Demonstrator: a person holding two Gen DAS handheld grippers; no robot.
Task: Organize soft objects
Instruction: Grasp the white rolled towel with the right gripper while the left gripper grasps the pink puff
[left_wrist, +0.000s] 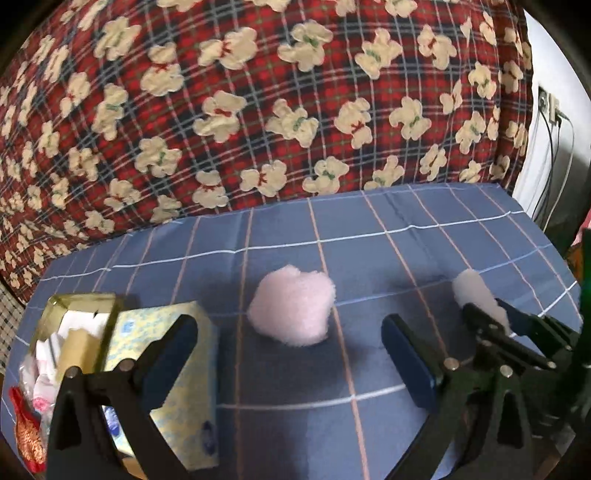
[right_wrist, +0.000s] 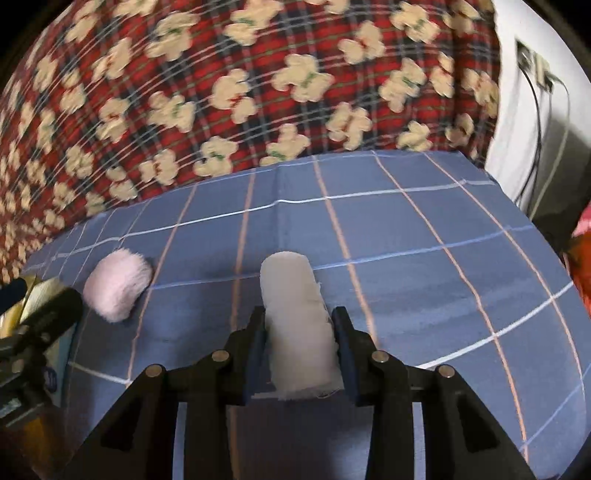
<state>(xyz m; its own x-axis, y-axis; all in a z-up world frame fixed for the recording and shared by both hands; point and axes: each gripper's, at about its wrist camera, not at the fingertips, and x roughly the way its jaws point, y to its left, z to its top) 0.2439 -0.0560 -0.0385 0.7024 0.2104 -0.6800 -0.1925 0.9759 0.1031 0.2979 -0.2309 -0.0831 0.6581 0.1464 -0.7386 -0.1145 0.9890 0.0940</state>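
Soft objects here are two: a white cloth roll clamped across its middle between the pads of the right gripper, above the blue checked cloth, and a pink fluffy ball resting on that cloth, between the wide-open fingers of the left gripper but untouched. Both look very light and squashy; the roll's frayed end suggests it could unwind or slide out, so a mid-body squeeze seems right. I judge the ball should be pinched across its widest part, deep in the fur. Left of it sits a yellow tissue box beside a cluttered container
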